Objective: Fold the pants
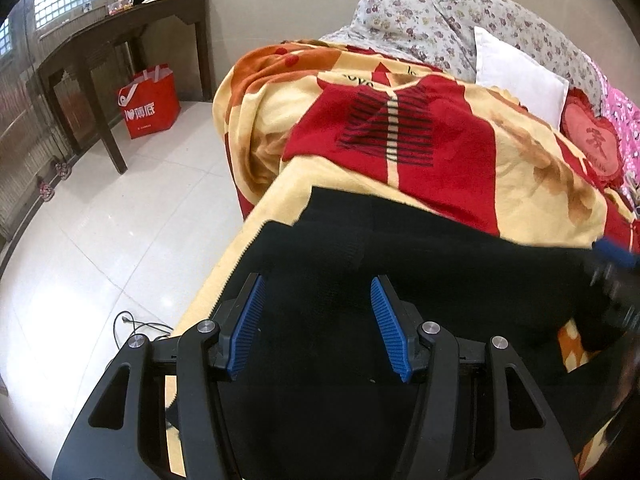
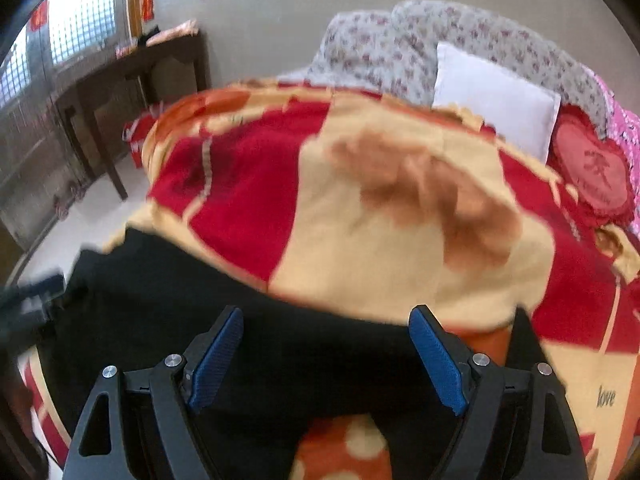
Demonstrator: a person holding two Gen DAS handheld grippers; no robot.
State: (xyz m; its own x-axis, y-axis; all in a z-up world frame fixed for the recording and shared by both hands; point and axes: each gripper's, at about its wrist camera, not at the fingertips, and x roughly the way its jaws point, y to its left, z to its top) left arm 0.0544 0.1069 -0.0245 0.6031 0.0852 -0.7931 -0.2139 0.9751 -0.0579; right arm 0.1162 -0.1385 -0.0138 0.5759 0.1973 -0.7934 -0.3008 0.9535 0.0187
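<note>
in the left wrist view, the left gripper (image 1: pixel 316 284) is nearest, with its 2 blue pads (image 1: pixel 249 320) spread apart and nothing held between them. it hovers over the black pants (image 1: pixel 420 272), which lie flat on the near part of the blanket (image 1: pixel 532 168). whether the pads touch the cloth, i cannot tell. the near left corner of the pants reaches the edge of the bed. at the right edge of this view the other tool appears blurred, over the same black cloth.

in the right wrist view, the right gripper (image 2: pixel 326 316) is released too, with its 2 blue pads (image 2: pixel 436 364) wide apart and empty. below it the pants (image 2: pixel 180 292) cover the near left part of the blanket (image 2: pixel 360 240), and an orange patch with pale dots shows under the gripper. this view is blurred.

further on, the blanket is yellow and red with orange parts, and it hangs over the left side of the bed. beyond it lie a white pillow (image 1: pixel 520 76), a red heart cushion (image 1: pixel 592 140) just beside it on the right, and a floral quilt (image 1: pixel 420 16) against the wall.

on the floor at the left, a thin cable (image 1: pixel 136 324) lies near the bed. far behind stands a dark wooden table (image 1: pixel 120 36) under the window, and a red bag (image 1: pixel 150 102) stands beside its legs.
</note>
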